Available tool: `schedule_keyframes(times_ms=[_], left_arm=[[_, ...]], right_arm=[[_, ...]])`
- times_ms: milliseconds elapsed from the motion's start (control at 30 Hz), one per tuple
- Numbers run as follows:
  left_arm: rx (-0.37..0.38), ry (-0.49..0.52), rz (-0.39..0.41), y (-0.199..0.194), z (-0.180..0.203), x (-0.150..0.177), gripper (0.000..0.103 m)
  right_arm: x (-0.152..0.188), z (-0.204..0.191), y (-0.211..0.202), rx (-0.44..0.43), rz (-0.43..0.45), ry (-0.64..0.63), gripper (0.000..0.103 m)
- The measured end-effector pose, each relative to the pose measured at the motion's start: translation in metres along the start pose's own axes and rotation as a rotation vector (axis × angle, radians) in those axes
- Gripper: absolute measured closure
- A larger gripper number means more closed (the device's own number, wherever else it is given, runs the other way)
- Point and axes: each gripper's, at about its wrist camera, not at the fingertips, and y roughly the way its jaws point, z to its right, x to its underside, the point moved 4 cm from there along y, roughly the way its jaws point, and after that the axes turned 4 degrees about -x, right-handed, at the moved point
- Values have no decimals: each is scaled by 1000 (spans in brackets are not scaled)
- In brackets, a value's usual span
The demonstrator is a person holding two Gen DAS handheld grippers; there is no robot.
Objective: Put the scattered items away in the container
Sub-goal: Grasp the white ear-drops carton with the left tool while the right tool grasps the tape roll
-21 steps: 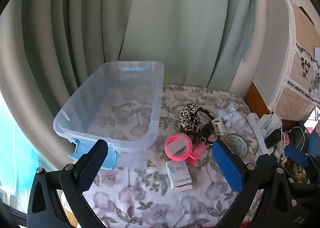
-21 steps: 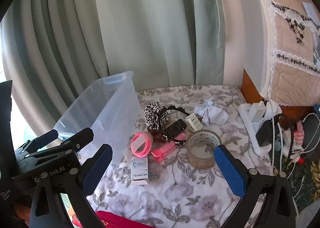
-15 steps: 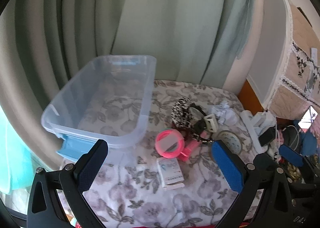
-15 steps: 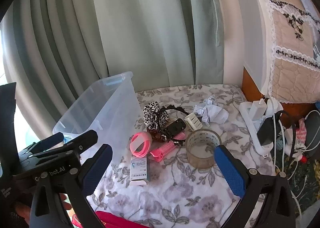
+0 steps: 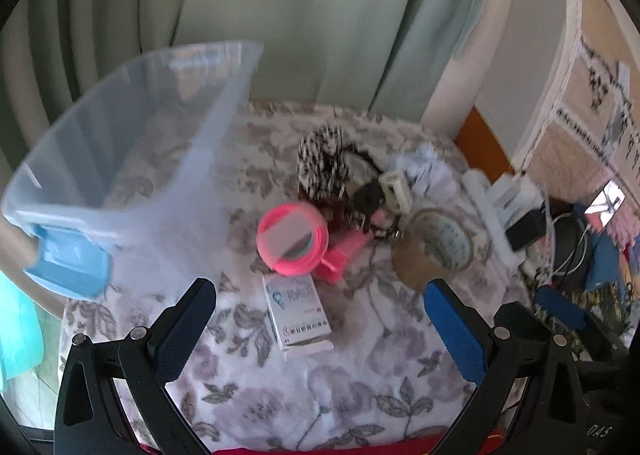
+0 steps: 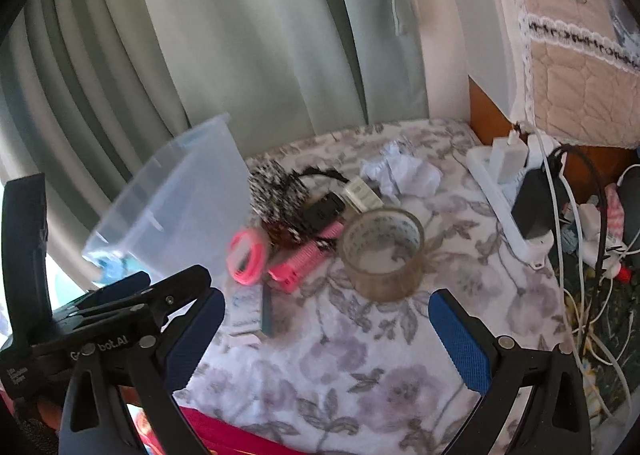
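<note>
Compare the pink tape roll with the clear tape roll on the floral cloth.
The pink tape roll is opaque and bright; the clear tape roll is see-through with a brownish tint. The pink roll looks smaller and stands tipped on its edge; the clear roll is wider and lies flat, opening upward. The pink roll is nearer the plastic container; the clear roll lies farther right. Both are ring-shaped, outside the container, and ungripped.

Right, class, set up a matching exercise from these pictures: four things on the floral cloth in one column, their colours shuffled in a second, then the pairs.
Things:
1. storage bin
2. tape roll
3. comb
4. crumpled paper

Colours:
A. white
B. pink
C. clear with blue latches
D. see-through brownish

Pairs: 1-C, 2-D, 3-B, 4-A
</note>
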Motion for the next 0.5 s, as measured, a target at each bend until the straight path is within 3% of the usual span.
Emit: schedule_keyframes(times_ms=[267, 400, 500], left_arm=[[-64, 32, -143, 52, 0, 22, 0], [-143, 6, -216, 76, -6, 27, 0], [-148, -29, -262, 90, -10, 30, 0]], right_arm=[[10, 38, 43, 80, -94, 62, 0], [12, 47, 67, 106, -134, 59, 0], [13, 49, 86, 113, -167, 47, 0]])
